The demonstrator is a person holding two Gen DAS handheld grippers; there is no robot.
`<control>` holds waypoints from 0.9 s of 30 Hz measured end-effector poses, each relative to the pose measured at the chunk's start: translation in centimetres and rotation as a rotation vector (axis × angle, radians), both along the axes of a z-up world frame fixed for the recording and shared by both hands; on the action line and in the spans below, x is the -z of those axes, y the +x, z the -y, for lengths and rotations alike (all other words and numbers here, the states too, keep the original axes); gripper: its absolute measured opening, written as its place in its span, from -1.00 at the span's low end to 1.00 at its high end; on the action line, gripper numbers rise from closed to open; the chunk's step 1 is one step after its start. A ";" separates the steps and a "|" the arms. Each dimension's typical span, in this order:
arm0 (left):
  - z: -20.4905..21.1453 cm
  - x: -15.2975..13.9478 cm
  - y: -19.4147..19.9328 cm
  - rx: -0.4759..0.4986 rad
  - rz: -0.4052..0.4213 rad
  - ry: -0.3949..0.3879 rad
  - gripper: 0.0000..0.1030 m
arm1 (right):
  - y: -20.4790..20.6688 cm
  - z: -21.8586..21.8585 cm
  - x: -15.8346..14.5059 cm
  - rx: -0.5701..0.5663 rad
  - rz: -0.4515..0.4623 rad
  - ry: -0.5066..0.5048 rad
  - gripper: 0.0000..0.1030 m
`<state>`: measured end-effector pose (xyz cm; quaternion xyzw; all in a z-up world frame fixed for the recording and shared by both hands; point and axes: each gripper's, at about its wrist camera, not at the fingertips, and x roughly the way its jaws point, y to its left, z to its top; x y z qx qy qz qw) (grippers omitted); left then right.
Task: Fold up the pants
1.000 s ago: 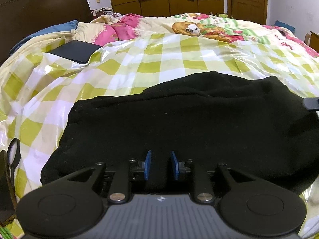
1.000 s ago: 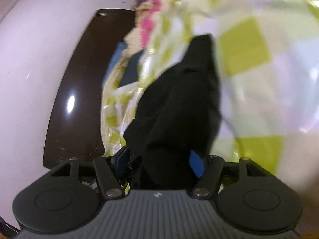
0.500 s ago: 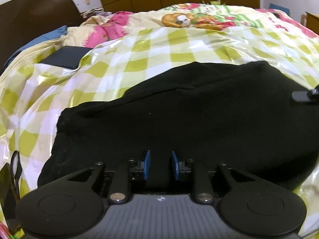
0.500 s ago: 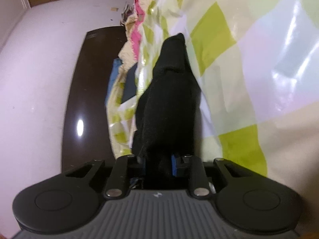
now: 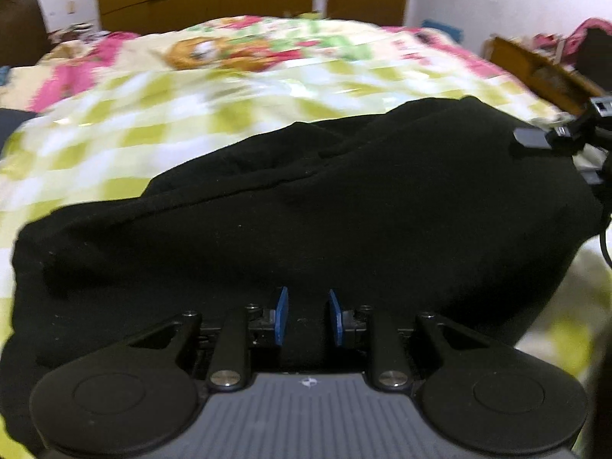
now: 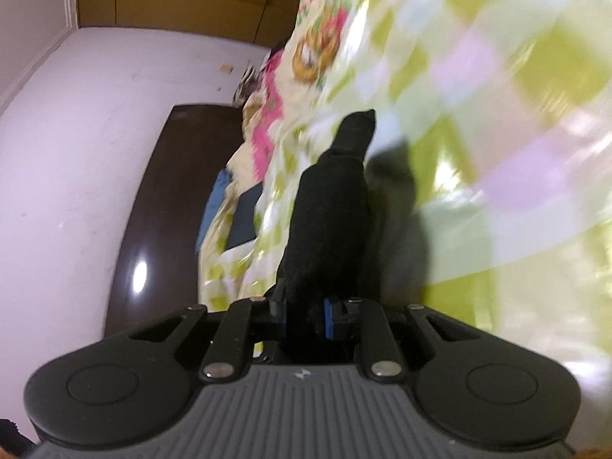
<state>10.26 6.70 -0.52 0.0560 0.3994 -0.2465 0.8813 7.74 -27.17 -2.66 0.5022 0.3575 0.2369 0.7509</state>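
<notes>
Left gripper (image 5: 306, 315): matte black frame, two round disc-shaped lobes low at either side, a grey ribbed housing between them with a small white emblem. Two black linkage arms, each ending in a silver screw head. Fingers (image 5: 282, 315) thin, flat, blue.

Right gripper (image 6: 305, 315): same build, same grey ribbing, emblem and silver screws; blue pads set in black holders. From the left view its black tip shows at the far right edge, with black cable trailing.
</notes>
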 end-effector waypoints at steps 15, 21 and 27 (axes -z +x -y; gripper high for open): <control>-11.7 -2.1 -5.4 -0.166 0.084 -0.083 -0.25 | 5.3 -21.5 -11.3 -0.350 0.149 -0.403 -0.63; -14.8 -2.0 -7.3 -0.203 0.107 -0.163 -0.25 | 8.2 -31.0 -5.0 -0.386 0.023 -0.469 -0.54; -16.9 -2.4 -7.8 -0.249 0.105 -0.199 -0.21 | 8.5 -32.1 -2.1 -0.303 0.011 -0.475 -0.41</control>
